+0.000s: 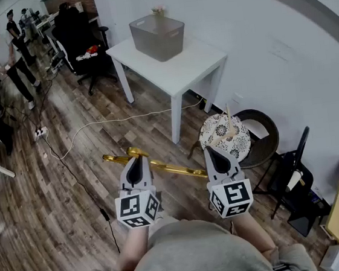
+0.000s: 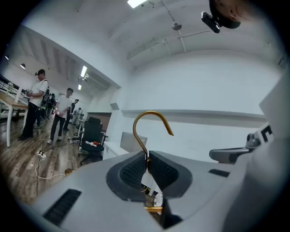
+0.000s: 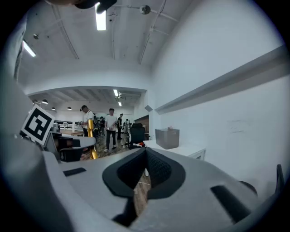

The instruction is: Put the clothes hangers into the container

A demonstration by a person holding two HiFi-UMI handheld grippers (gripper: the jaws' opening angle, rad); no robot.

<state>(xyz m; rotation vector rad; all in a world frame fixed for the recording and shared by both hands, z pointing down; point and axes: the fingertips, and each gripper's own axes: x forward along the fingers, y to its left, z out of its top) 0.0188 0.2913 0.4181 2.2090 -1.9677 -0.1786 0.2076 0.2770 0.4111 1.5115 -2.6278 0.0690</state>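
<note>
- Nearest the person, the left gripper (image 1: 138, 166) has its jaws pressed together on the thin neck of a gold clothes hanger (image 1: 167, 167). In the left gripper view the hook (image 2: 151, 112) rises just above the pinching pads (image 2: 136, 170).
- The hanger's body runs crosswise in front of the person, above the wood floor (image 1: 72, 191). Its far end reaches just beside the right gripper (image 1: 218, 160).
- The right gripper's jaws are closed on each other, and its own view shows nothing between the pads (image 3: 156, 167). The hanger shows there only as a gold strip (image 3: 90, 129) off to the side, so I judge that this gripper carries none of the load.
- Just past the grippers stands a chair with a round patterned cushion (image 1: 223, 135), beside the wall.
- Farther on is the white table (image 1: 200, 58), and on it stands the grey container (image 1: 158, 39), well apart from the hanger. No hanger shows over its rim, though its inside is too dark to read fully.
- Beyond the table are a black office chair (image 1: 82, 32) and people standing at the far end of the room.
- Progress, as I judge it: one hanger is picked up and in the air, and none is seen delivered. What is left is to carry it to the table, lower it into the container and let go. Whether more hangers wait elsewhere I cannot tell.
</note>
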